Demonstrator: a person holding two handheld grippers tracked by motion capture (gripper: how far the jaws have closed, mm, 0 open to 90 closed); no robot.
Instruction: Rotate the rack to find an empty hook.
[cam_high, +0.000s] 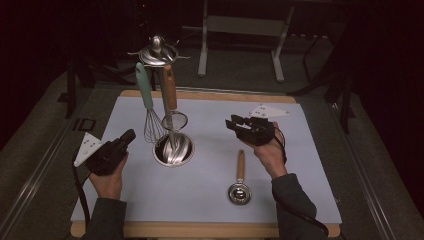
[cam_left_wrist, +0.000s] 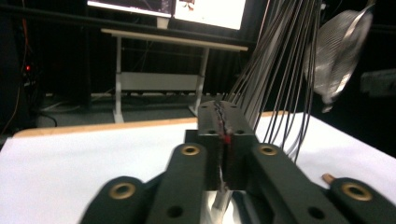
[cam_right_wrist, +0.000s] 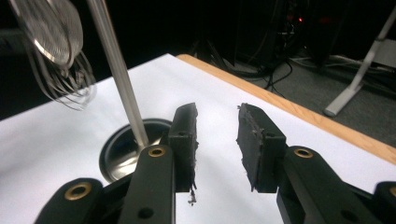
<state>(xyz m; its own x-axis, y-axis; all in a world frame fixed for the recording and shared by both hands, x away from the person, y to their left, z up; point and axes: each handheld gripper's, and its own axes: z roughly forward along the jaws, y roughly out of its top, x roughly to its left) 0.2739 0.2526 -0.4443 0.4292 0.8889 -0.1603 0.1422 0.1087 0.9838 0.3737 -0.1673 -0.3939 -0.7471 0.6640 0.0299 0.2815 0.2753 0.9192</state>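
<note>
With the left tool (cam_high: 131, 135) closed empty and the right tool (cam_high: 235, 125) parted, a light, stiff scoop (cam_high: 239, 181) lies on the desk (cam_high: 300, 200), best gripped by its wooden handle.

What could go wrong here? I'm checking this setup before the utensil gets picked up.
The whisk and strainer hang from a thin-poled stand; the shut left tongs are close and could knock them swinging. The open right tongs are apart from the scoop and could nudge it.

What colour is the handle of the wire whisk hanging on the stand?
Pale teal handle of the wire whisk, seen best in the high view.
</note>
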